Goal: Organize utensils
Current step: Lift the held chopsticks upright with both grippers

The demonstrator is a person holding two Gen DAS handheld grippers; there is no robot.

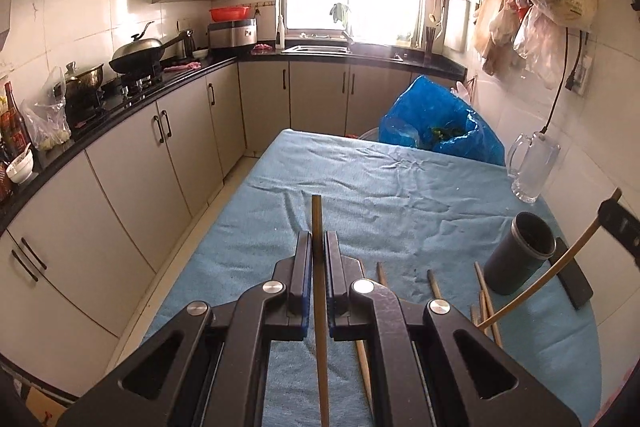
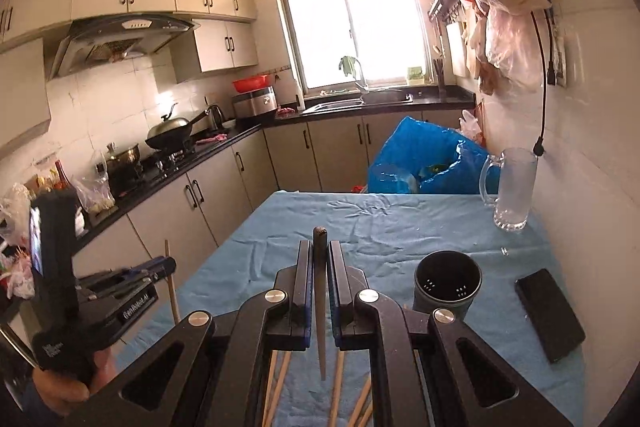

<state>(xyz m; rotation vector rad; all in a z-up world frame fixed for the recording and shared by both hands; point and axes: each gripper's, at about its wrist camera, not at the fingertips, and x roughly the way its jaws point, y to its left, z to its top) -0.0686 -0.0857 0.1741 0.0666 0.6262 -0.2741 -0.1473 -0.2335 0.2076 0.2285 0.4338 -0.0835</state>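
left gripper (image 1: pixel 319 247) clamps chopstick (image 1: pixel 318 219) over blue tablecloth (image 1: pixel 380 179), kitchen.

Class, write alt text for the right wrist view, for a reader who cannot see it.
The right gripper is shut on a dark-tipped chopstick above a table with a blue cloth. A dark utensil holder stands empty to its right, more chopsticks lie below, and the left gripper at far left holds another chopstick.

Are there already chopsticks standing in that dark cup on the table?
No, the right wrist view looks straight into the dark cup and shows only its bare, perforated bottom.
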